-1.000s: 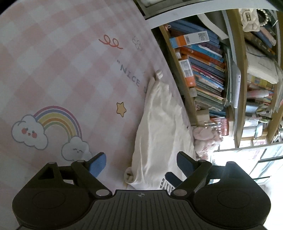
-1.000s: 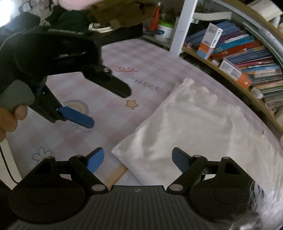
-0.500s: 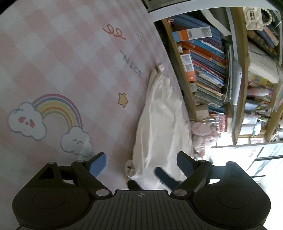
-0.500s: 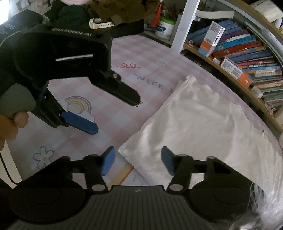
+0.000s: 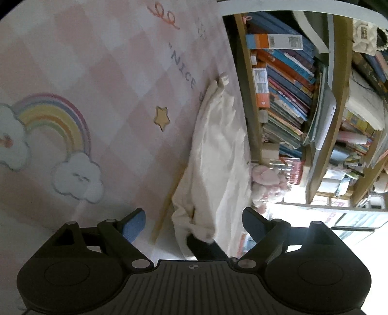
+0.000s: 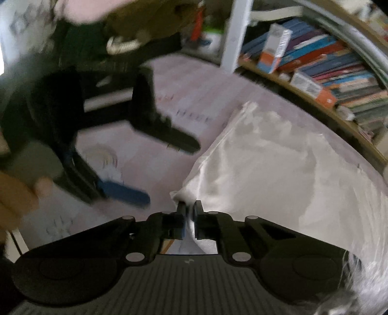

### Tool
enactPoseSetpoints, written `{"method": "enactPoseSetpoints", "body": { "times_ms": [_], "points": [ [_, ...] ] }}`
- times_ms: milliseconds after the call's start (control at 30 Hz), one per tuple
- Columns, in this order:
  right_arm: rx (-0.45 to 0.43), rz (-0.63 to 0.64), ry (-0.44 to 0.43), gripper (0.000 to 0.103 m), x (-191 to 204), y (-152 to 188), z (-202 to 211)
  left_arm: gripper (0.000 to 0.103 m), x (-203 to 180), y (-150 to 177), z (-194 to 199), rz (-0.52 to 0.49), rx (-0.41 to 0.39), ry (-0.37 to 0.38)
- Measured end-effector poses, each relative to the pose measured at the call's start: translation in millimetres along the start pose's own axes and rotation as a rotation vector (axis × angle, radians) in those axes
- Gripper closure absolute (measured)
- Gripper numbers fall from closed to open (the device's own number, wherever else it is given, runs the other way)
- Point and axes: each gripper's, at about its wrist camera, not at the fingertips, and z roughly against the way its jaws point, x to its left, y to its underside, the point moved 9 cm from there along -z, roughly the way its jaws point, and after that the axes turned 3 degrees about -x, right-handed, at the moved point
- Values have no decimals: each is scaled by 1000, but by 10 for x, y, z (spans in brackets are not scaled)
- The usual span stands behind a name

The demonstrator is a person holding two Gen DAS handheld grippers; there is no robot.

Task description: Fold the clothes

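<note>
A white garment [image 5: 218, 150] lies flat on a pink checked mat [image 5: 97, 72], close along a bookshelf. My right gripper [image 6: 189, 208] is shut on the garment's [image 6: 266, 169] near corner, and the cloth bunches between its pads. In the left wrist view that pinched corner shows with the right gripper's dark fingers [image 5: 201, 247] under it. My left gripper [image 5: 194, 221] is open and hovers just above and around that same corner, holding nothing. From the right wrist view, the blurred left gripper [image 6: 169, 174] stands left of the garment, jaws wide.
A bookshelf [image 5: 278, 97] packed with books runs along the garment's far side. A pink plush toy [image 5: 266, 181] sits at its foot. The mat carries a rainbow and clouds [image 5: 53, 126]. A person's hand [image 6: 17, 193] grips the left tool. Dark clothes are piled beyond the mat [image 6: 135, 19].
The right gripper's jaws went from wide open to shut on the garment's near corner. The left gripper came lower and closer to that corner, still open.
</note>
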Motion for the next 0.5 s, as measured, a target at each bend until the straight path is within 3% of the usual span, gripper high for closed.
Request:
{"method": "enactPoseSetpoints", "body": {
  "times_ms": [133, 367, 500],
  "points": [
    [-33, -75, -9, 97, -120, -58, 137, 14, -50, 17, -165, 102, 27, 104],
    [-35, -111, -24, 96, -177, -54, 198, 18, -143, 25, -309, 76, -4, 110],
    [-38, -127, -3, 85, -232, -18, 255, 24, -132, 53, -353, 70, 0, 92]
  ]
}}
